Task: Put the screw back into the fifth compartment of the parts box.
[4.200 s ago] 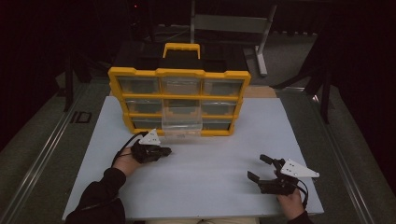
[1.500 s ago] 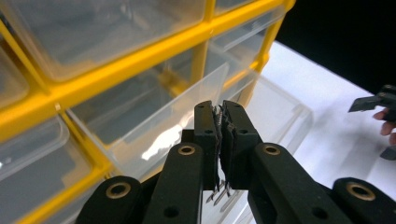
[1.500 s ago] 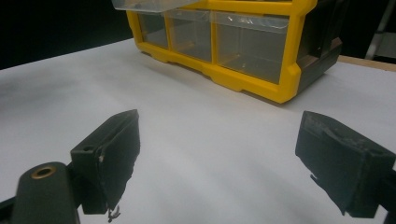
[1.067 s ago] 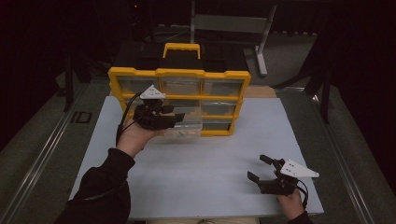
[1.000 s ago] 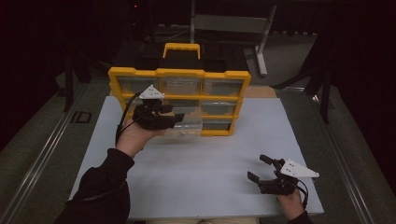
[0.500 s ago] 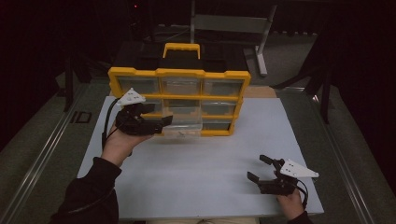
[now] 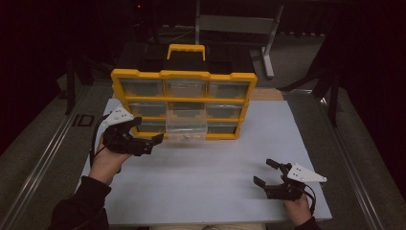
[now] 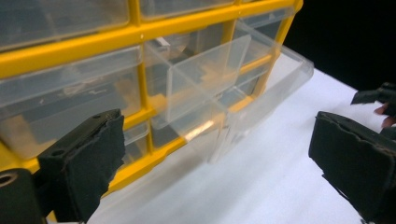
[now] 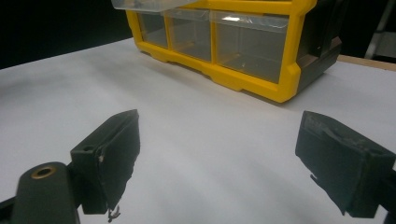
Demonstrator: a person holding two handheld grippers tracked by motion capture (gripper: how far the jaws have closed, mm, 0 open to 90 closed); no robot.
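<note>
One clear plastic drawer [image 7: 186, 126], boxy

Left gripper [image 7: 145, 137] raised, jaws just been opening, now wide with nothing between; right gripper [image 7: 268, 173] low, jaws apart

The left gripper [image 7: 152, 139] has drawn leftward off the clear drawer [image 7: 186, 125], jaws opening empty.
</note>
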